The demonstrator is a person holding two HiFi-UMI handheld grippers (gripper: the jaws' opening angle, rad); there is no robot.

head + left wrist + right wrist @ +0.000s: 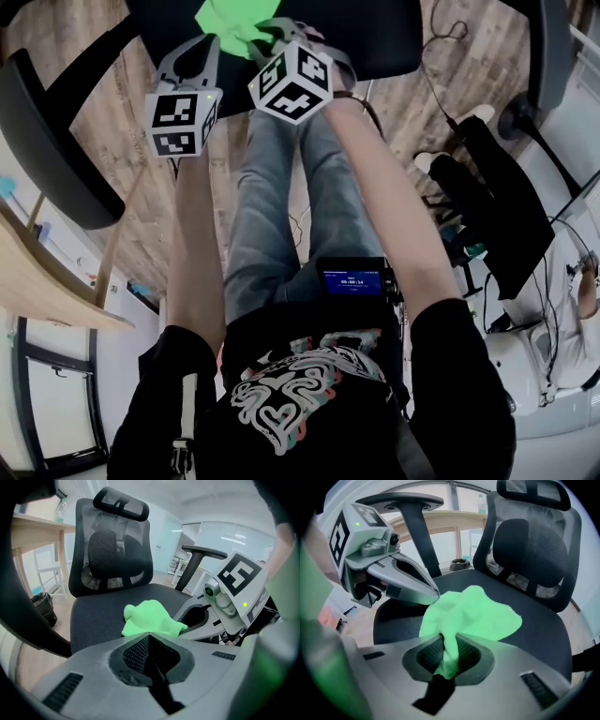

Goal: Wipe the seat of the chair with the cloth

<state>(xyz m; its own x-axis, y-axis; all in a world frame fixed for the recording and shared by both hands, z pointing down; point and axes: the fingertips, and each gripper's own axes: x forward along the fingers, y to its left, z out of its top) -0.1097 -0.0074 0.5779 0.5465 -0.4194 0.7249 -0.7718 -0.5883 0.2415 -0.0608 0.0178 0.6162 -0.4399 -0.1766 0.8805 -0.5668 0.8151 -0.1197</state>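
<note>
Green cloth [480, 613] held on a black chair seat [543, 637].
The right gripper [447, 645] has its jaws pinching one fold of the cloth, the rest lying on the seat; the left gripper [149, 637] has its jaws pressed together just beside it.

The person is reaching both bare forearms forward and down from short black sleeves, the left arm [199, 253] running fairly straight and the right arm [384, 206] angling inward, so the two grippers are sitting close side by side. The left gripper [149, 635] is keeping its jaws pressed together with nothing between them. The right gripper [449, 641] is pinching a fold of the green cloth [478, 609], the fabric bunching up between its jaws.
</note>
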